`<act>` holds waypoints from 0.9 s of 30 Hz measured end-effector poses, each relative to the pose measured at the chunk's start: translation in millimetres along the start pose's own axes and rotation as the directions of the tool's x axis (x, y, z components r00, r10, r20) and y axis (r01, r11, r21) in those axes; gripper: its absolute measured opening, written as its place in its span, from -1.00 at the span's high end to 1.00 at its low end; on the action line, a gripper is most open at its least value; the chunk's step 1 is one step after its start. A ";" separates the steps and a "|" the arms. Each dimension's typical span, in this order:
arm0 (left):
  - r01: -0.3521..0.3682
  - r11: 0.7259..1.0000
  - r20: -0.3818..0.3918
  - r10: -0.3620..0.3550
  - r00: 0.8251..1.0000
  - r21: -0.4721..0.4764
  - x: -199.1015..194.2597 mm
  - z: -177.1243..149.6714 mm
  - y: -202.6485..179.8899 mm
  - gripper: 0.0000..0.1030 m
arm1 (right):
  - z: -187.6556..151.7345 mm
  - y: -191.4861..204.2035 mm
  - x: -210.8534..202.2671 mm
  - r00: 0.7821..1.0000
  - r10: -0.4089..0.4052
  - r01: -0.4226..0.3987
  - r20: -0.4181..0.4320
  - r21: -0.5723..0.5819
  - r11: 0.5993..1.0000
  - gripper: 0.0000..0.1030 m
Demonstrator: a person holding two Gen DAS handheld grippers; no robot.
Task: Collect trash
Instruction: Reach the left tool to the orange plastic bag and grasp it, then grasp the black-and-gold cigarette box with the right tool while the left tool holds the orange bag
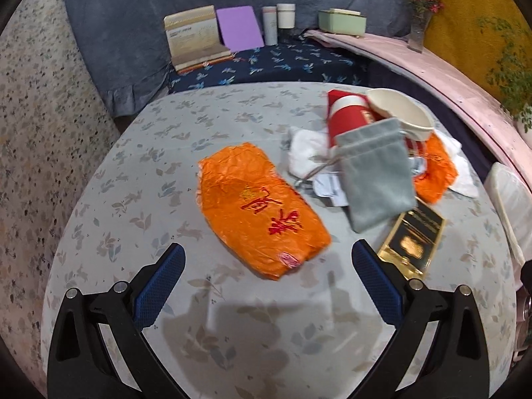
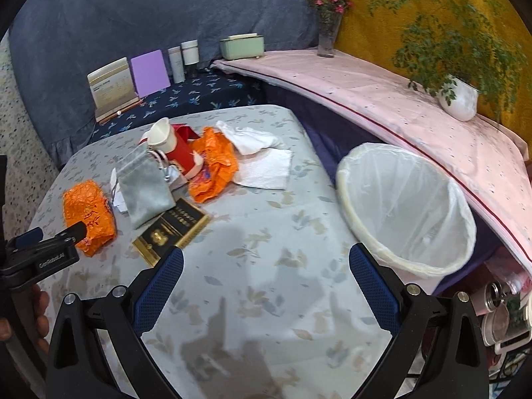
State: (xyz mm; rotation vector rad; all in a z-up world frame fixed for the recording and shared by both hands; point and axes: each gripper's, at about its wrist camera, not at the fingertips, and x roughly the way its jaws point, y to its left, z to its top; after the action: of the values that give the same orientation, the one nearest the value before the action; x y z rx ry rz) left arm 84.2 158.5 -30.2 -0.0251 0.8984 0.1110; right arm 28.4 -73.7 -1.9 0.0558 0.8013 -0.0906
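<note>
Left tool (image 1: 268, 259) spread wide, low over orange wrapper (image 1: 262, 209); right tool (image 2: 266, 262) likewise agape, above tablecloth (image 2: 266, 299) nr bin (image 2: 407, 206)

We see our left gripper (image 1: 267, 262) spread wide over the table (image 1: 133, 173), the orange wrapper (image 1: 262, 209) lying just ahead, the grey pouch (image 1: 375, 183) toward the right edge.

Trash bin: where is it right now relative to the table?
In the right wrist view the trash bin stands off the table's right edge, below the pink-covered ledge, ahead-right of the right gripper.
</note>
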 end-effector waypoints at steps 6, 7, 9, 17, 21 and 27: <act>0.020 1.000 -0.085 -0.022 0.996 -0.015 35.0 6.4 9.5 -0.86 | 6.7 24.6 23.8 0.999 0.024 -0.025 -0.029 -0.012 1.000 -0.86; 0.025 0.999 -0.098 -0.028 0.995 -0.023 40.4 6.6 10.8 -0.86 | 7.7 27.7 27.2 0.999 0.027 -0.027 -0.033 -0.013 1.000 -0.86; 0.041 0.998 -0.114 -0.045 0.993 -0.039 48.6 7.1 12.7 -0.86 | 9.9 34.8 34.0 0.999 0.031 -0.032 -0.041 -0.020 0.999 -0.86; 0.131 0.988 -0.133 -0.141 0.981 -0.078 61.3 9.4 12.5 -0.27 | 24.7 58.1 54.5 0.998 0.045 -0.046 -0.042 -0.037 0.998 -0.86; 0.192 0.979 -0.129 -0.200 0.971 -0.072 57.7 10.9 9.2 0.33 | 29.6 67.1 61.7 0.997 0.060 -0.062 -0.044 -0.040 0.997 -0.86; 0.190 0.981 -0.100 -0.193 0.976 -0.039 48.3 13.5 3.3 0.73 | 24.4 78.1 73.8 0.994 0.074 -0.077 -0.078 -0.037 0.996 -0.84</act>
State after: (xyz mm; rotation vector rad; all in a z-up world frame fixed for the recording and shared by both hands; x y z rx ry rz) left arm 124.2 166.9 -59.5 -0.1453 0.9935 -0.0578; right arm 104.9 -2.6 -36.9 0.0520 0.8761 -0.0013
